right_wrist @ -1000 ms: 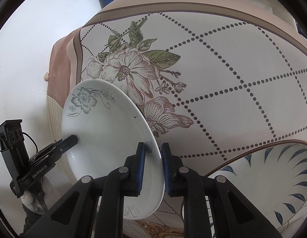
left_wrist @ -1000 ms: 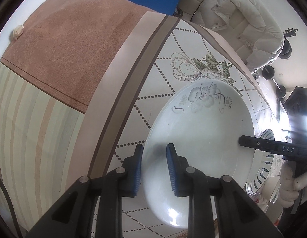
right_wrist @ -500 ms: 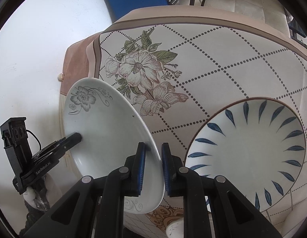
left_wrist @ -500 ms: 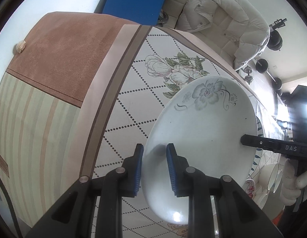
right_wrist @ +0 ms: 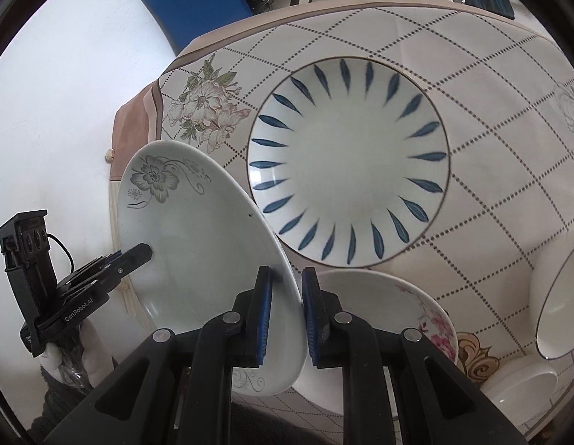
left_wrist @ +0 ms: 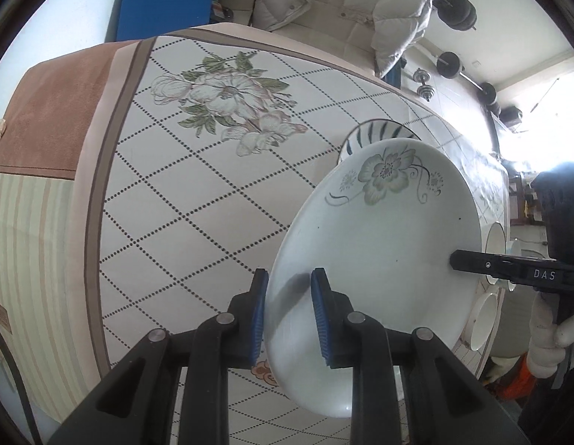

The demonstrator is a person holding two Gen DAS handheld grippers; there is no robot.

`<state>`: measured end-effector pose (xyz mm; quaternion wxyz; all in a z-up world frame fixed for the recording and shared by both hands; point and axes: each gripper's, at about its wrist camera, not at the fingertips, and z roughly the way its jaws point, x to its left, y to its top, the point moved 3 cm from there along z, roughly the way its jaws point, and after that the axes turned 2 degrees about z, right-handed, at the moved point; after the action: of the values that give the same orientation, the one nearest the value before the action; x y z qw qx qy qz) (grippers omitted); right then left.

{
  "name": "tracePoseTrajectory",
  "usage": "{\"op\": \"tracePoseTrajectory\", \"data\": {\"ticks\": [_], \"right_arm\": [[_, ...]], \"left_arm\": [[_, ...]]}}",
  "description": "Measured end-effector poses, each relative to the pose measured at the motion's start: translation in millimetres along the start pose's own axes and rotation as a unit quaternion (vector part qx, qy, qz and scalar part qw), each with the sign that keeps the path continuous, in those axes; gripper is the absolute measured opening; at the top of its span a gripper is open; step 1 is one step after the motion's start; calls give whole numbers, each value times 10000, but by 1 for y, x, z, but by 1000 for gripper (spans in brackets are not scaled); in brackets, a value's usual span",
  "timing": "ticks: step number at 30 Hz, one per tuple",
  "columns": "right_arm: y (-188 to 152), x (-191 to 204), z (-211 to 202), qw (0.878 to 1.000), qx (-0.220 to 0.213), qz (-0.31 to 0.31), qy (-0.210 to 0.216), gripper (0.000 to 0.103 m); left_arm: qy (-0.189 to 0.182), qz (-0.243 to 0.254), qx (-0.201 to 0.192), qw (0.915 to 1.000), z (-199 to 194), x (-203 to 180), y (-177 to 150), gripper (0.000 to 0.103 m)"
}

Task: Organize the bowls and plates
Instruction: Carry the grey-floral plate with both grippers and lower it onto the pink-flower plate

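Note:
A white plate with a grey flower (left_wrist: 383, 230) is held in the air between both grippers, tilted on edge. My left gripper (left_wrist: 288, 298) is shut on its near rim. My right gripper (right_wrist: 285, 296) is shut on the opposite rim of the same plate (right_wrist: 197, 230). A larger plate with blue leaf marks (right_wrist: 348, 161) lies flat on the table, to the right of the held plate; its rim shows in the left wrist view (left_wrist: 376, 129). A pink-flowered plate (right_wrist: 383, 307) lies under my right gripper.
The table has a patterned cloth (left_wrist: 197, 193) with a dotted grid and flowers. White bowls (right_wrist: 557, 304) stand at the right edge, also in the left wrist view (left_wrist: 485, 319). A chair with a white jacket (left_wrist: 342, 7) stands behind the table.
Both grippers have carried the grey-flower plate up and to the right, from over the cloth's corner toward the blue-leaf plate. The grip has not changed.

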<state>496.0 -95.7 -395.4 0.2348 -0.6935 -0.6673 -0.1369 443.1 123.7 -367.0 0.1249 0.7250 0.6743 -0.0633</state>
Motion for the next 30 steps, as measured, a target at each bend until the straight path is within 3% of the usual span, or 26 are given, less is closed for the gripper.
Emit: {"op": "tracePoseTrajectory", "data": {"ticks": [13,30], "right_arm": [[-82,-98,-10,9971,-106,747,42,19],[-102,-148,9,9950,-119,957,-248,18]], "left_arm": [[-16,647,475,9968,39,-75,-44,21],[251,706,875,9933,88,-96,-61,22]]}}
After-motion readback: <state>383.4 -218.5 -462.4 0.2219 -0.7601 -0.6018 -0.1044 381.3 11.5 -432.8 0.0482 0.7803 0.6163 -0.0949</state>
